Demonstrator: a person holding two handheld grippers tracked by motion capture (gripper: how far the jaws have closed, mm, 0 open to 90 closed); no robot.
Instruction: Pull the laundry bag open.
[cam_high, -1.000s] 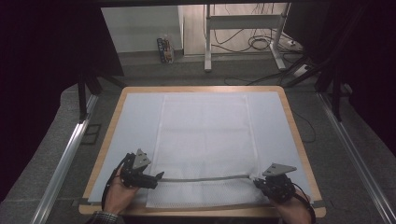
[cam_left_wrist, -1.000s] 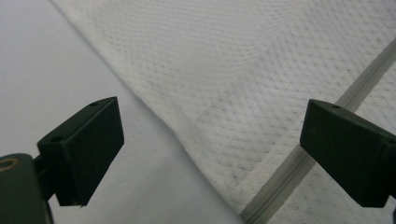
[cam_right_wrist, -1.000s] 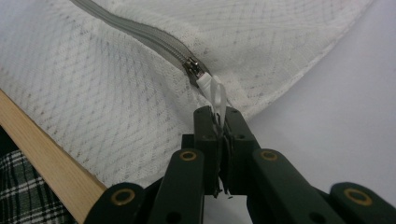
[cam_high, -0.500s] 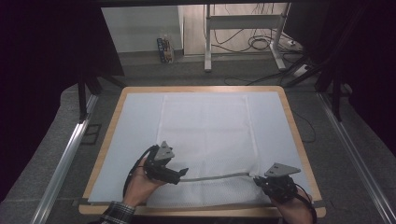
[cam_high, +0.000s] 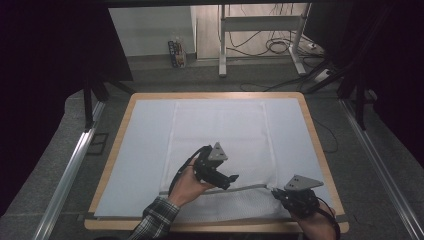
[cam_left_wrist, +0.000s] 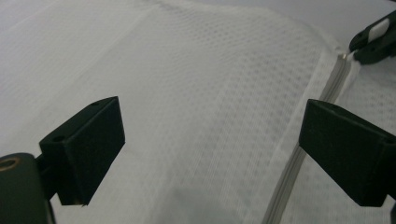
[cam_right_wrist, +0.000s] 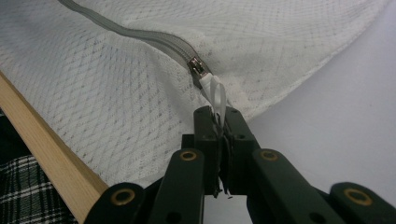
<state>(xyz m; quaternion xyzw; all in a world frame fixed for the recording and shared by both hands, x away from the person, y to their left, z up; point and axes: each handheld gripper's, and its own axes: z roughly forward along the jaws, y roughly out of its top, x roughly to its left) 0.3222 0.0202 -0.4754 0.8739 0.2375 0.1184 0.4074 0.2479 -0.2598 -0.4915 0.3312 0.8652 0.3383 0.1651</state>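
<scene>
Zipper (cam_right_wrist: 140, 37) is the centre of the action here, a grey line running left to right along the near part of a white mesh laundry bag (cam_high: 220, 135) that lies flat on the pale cloth of the table (cam_high: 320, 150). Its metal slider (cam_right_wrist: 197, 68) sits at the right end of the track, with a white pull tab (cam_right_wrist: 217, 95) hanging from it, and the right gripper (cam_right_wrist: 218, 122) has that tab pinched tight between its black jaws, right at the near right corner of the bag, close to the wooden table edge (cam_right_wrist: 42, 135). In the high view the right gripper (cam_high: 280, 194) sits low near that corner. The left gripper (cam_high: 231, 179), held in the person's left hand (cam_high: 187, 185), hovers over the mesh just beyond the zipper line, around its middle, jaws spread wide and gripping nothing; its own view looks past the two open jaws at the bag and the zipper (cam_left_wrist: 299, 154) running off toward the right gripper (cam_left_wrist: 373, 39) at the far end. The step in hand looks like working the zipper, with one end secured and the other hand coming in to steady the fabric. The next move probably calls for the left gripper to settle and close on the mesh beside the track, holding it taut, so that the slider can travel without bunching the cloth.
</scene>
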